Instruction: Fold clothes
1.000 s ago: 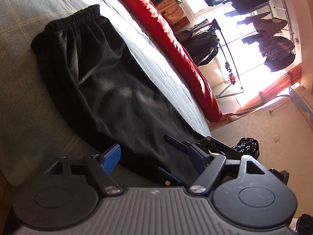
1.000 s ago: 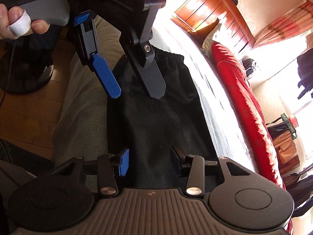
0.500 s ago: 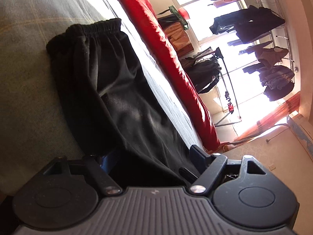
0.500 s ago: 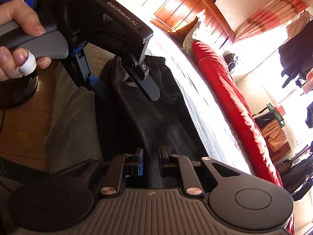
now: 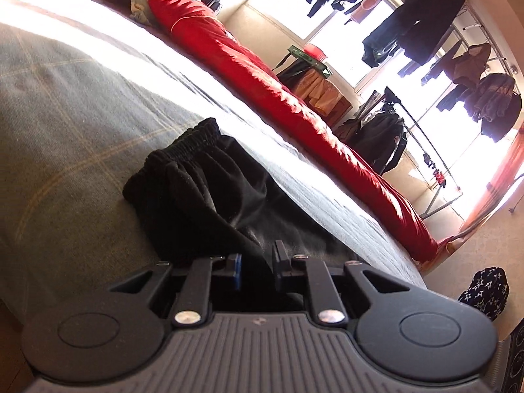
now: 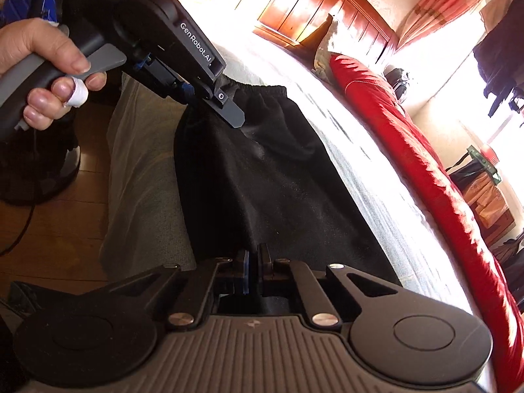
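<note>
Black trousers [image 5: 213, 196] [image 6: 271, 177] with an elastic waistband lie along the near edge of a grey blanket [image 5: 65, 131] on a bed. My left gripper [image 5: 257, 267] is closing, with a bunch of the black cloth pinched between its blue pads. In the right wrist view, the left gripper [image 6: 226, 111] bites the trousers close to the waistband, held by a person's hand [image 6: 49, 65]. My right gripper [image 6: 252, 267] is closing too, its pads nearly together on the cloth further down the leg. The trouser legs' ends are hidden under the grippers.
A long red quilt [image 5: 294, 98] [image 6: 409, 144] runs along the bed's far side, with a wooden headboard [image 6: 294, 9] behind. Dark clothes hang on a rack [image 5: 458, 65] by the bright window. Wooden floor [image 6: 49, 229] lies beside the bed's edge.
Both grippers were open over the trousers and have clamped onto the cloth. The left one swung round and lifted a little, bunching the waistband end; the right one stayed in place.
</note>
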Tool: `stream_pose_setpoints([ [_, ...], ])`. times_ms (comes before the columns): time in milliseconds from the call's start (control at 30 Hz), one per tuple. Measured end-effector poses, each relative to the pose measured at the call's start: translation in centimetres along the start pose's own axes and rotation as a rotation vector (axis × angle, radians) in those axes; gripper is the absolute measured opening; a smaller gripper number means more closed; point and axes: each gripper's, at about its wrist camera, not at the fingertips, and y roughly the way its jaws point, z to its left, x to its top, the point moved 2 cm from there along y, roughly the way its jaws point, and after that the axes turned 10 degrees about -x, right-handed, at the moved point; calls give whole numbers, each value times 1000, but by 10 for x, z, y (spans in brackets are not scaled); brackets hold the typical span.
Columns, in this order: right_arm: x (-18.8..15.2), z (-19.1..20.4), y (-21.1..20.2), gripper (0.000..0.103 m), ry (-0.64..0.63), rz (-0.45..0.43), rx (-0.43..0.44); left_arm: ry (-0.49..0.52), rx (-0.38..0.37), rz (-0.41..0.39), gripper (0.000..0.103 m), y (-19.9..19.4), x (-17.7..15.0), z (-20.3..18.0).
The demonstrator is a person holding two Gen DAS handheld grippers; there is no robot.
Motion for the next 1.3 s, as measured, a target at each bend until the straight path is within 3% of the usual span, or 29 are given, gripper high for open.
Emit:
stream_pose_setpoints([
  [133, 0, 3, 1, 5, 56, 16, 120, 5, 20, -7, 15, -10, -1, 3],
  [267, -4, 11, 7, 6, 69, 18, 138, -53, 32, 37, 13, -5, -6, 16],
  [367, -4, 0, -2, 16, 107, -2, 178, -81, -3, 82, 19, -10, -8, 15],
  [400, -3, -8, -8, 18, 129, -12, 180, -53, 10, 97, 24, -13, -6, 9],
  [500, -5, -43, -11, 40, 193, -7, 128, 93, 67, 124, 47, -23, 5, -16],
  [567, -8, -66, -2, 57, 236, 20, 69, 231, 47, 109, 55, -22, 20, -39],
  [633, -13, -87, 17, 63, 279, 55, 30, 320, 24, 87, 66, -8, 34, -55],
  [700, -20, -99, 39, 65, 318, 87, 19, 407, -7, 79, 69, 15, 42, -63],
  [800, -31, -87, 55, 65, 372, 131, 118, 469, 29, 170, 69, 49, 35, -58],
  [833, -35, -80, 56, 67, 393, 141, 166, 461, 86, 226, 68, 54, 27, -50],
  [967, -49, -62, 48, 94, 444, 157, 223, 327, 153, 287, 69, 27, 1, -16],
  [1100, -47, -79, 44, 98, 512, 184, 282, 287, 185, 326, 68, 21, 22, -34],
  [1300, -45, -129, 51, 102, 599, 188, 165, 378, 18, 309, 74, 77, 55, -67],
])
